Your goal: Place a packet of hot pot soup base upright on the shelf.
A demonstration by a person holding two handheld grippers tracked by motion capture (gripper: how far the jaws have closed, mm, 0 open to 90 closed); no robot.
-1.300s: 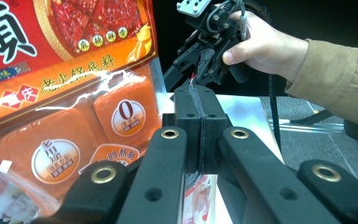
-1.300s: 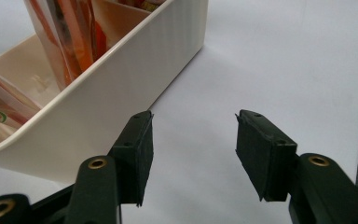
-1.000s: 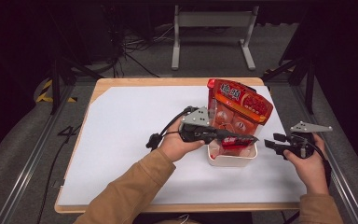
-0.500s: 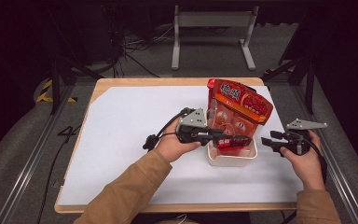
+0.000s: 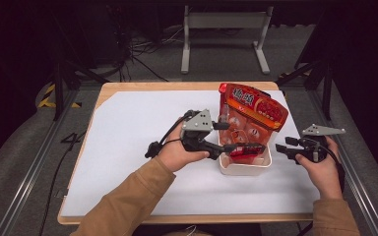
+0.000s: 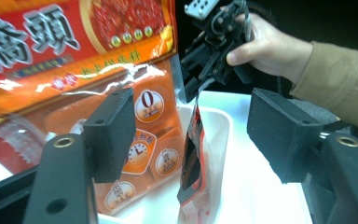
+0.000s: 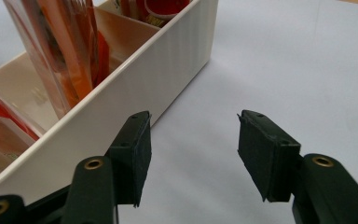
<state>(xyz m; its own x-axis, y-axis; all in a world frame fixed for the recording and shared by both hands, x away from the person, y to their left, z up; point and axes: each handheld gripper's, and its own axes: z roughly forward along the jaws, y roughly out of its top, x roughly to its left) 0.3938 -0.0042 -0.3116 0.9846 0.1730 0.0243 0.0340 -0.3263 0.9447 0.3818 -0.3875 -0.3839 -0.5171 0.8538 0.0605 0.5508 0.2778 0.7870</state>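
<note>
A white bin stands right of the table's middle, with a tall red and orange bag leaning up out of its far side. A small red packet stands on edge in the bin. My left gripper reaches in from the left. Its jaws have just been opening and stand open on either side of the packet, with neither pad pressing it. My right gripper hovers open and empty just right of the bin, above the white mat; its pads are apart next to the bin wall.
A white mat covers most of the wooden table. More orange packets stand inside the bin. Metal rails run along both sides of the table, and a stand and cables lie on the floor behind it.
The left gripper's jaws have opened and let go of the small red packet, and the left hand has drawn back a little to the left. The right hand has stayed put.
</note>
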